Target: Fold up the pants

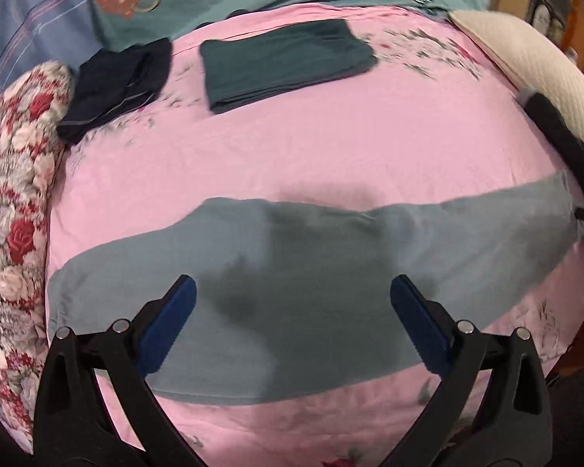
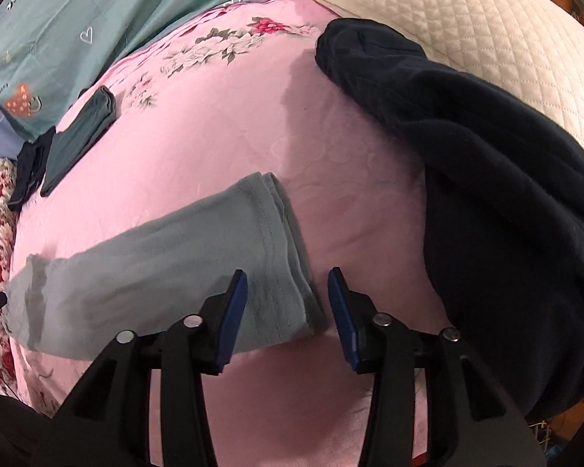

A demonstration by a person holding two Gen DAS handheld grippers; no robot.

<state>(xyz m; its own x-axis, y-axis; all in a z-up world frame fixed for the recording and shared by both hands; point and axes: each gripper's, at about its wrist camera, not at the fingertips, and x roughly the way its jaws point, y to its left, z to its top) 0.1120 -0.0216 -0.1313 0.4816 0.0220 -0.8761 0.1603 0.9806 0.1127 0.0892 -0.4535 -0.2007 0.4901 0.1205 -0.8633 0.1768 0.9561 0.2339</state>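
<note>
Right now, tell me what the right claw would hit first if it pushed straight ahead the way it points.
Most likely the hemmed cuff end of the grey-blue pants, which lies between the open fingers of the right claw. Past it is bare pink bedsheet. Depth is unclear, so it might skim over the cuff.

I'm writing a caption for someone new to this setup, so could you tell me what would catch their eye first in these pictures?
First, the long grey-blue pants stretched flat across the pink floral sheet, with the open left gripper above their middle and the open right gripper at their hemmed end. Next, the bulky dark navy garment heaped at the right against the white quilted pillow.
</note>
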